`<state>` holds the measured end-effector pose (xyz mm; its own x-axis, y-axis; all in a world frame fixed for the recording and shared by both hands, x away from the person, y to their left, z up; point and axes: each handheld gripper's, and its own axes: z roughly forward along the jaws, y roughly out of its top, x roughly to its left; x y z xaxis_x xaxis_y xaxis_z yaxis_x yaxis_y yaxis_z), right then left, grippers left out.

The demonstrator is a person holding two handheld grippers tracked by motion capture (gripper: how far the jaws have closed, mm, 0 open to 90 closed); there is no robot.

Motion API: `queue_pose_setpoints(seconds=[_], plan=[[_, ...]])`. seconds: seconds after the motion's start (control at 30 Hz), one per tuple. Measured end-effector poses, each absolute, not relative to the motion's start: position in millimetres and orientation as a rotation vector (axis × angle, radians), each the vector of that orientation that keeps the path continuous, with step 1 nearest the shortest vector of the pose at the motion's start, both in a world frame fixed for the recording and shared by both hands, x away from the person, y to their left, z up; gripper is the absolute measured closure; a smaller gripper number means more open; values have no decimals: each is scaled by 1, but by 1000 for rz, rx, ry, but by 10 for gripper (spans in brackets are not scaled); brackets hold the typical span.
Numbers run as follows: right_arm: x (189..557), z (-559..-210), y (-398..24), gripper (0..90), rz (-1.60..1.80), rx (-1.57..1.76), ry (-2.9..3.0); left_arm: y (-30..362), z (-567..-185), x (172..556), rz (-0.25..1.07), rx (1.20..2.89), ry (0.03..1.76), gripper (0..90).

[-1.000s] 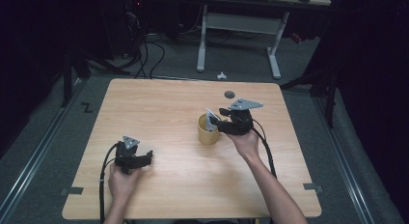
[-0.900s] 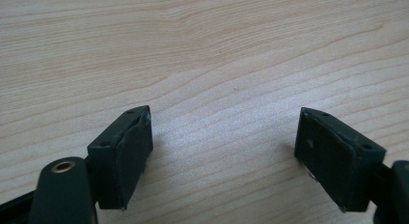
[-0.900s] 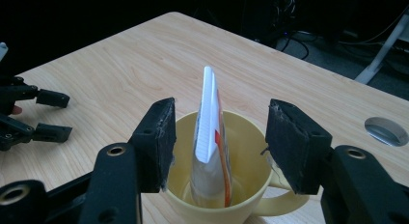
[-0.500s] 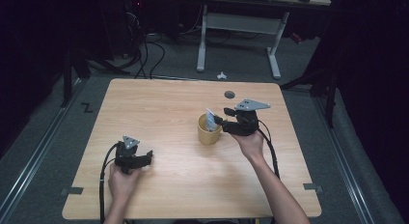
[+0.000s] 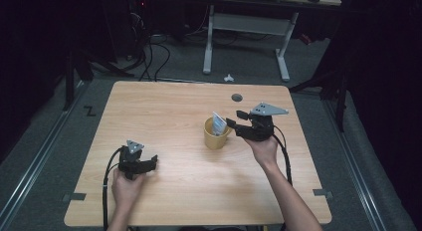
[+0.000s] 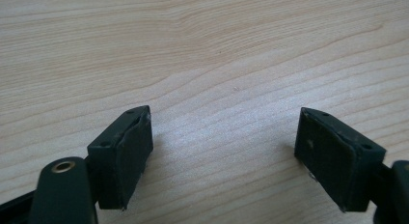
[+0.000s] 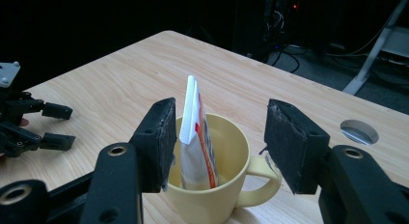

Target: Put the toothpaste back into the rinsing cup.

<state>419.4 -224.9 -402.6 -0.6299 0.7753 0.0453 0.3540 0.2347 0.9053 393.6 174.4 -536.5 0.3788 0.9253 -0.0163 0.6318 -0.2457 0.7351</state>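
Right hand-held gripper by yellow mug, jaws apart, just closing slightly.
Nothing gripped; white tube upright in mug, just beyond jaws. Left hand-held gripper wide open, empty, over counter.

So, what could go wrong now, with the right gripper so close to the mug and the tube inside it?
1. The right gripper stands open just behind the tube; one finger looks very near it and might knock the tube sideways.
2. The tube leans upright in the yellow mug and rises well above its rim, so a nudge may tip it out.
3. The mug is light-looking; a bump could slide it across the table.
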Motion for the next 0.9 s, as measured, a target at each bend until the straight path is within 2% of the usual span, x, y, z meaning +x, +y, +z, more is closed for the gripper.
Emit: queue_pose_setpoints(seconds=[0.9], plan=[[408,-401,-247,467,1362,1065,2065,174,-537,394,567,1977,1337,214]])
